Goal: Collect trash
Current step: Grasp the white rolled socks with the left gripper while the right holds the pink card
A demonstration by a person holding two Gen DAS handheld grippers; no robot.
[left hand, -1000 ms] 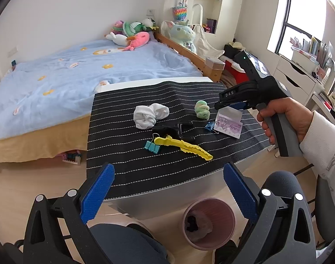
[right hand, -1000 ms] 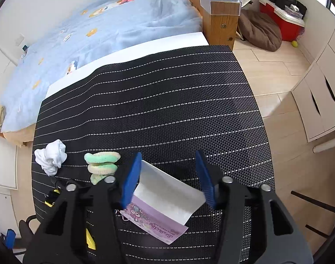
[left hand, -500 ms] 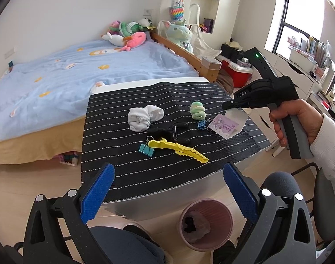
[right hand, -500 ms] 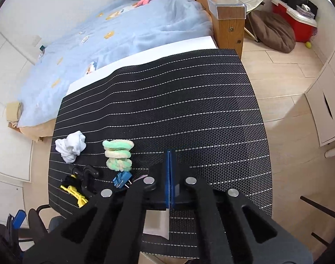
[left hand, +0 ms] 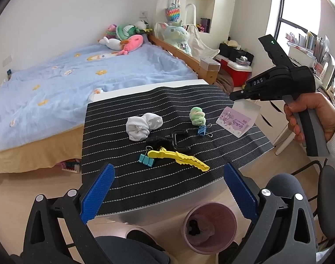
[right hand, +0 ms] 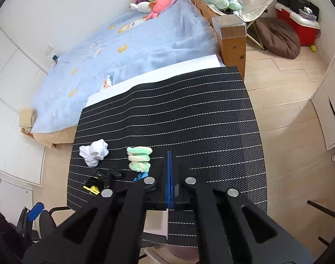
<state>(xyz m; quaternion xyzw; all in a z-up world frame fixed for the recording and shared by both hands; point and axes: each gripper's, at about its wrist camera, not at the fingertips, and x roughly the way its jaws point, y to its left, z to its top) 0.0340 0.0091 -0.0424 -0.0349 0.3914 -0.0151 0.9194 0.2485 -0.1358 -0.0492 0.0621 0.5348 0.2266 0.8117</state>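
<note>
Right tool (left hand: pixel 234 95), at the right of the left wrist view, is clamped shut on the top edge of a folded purple-and-white paper packet (left hand: pixel 236 121), which hangs above the tabletop (left hand: pixel 167 99). Left tool (left hand: pixel 167 194) stands wide open and empty. From the packet, the pink trash bin (left hand: pixel 209 228) lies toward the bottom of the frame, on the floor beyond the tabletop's near edge.
</note>
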